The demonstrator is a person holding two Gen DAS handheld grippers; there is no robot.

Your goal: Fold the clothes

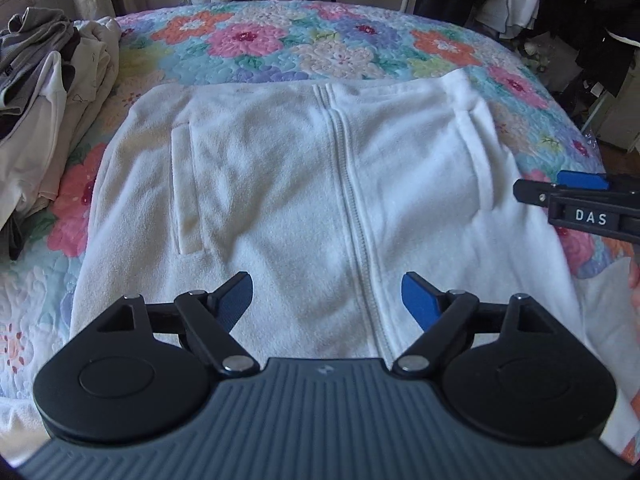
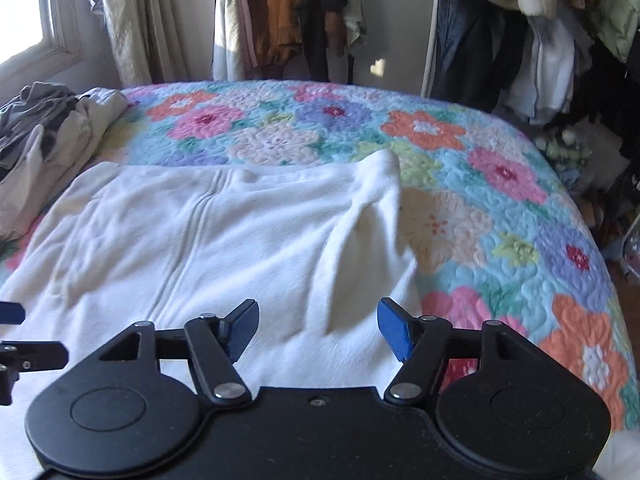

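Observation:
A white fleece zip jacket point(image 1: 280, 200) lies flat, front up, on the floral quilt, zipper running away from me, hem at the far end. It also shows in the right wrist view point(image 2: 200, 240), with its right side panel rumpled into a raised fold point(image 2: 360, 232). My left gripper point(image 1: 327, 300) is open and empty, hovering over the jacket near the zipper. My right gripper point(image 2: 316, 330) is open and empty over the jacket's right side; it also shows at the right edge of the left wrist view point(image 1: 560, 192).
A floral quilt point(image 1: 280, 40) covers the bed. A heap of grey and beige clothes point(image 1: 40, 112) lies on the bed's left side. Hanging garments point(image 2: 540, 60) crowd a rack beyond the bed's far right; curtains and a window stand at left.

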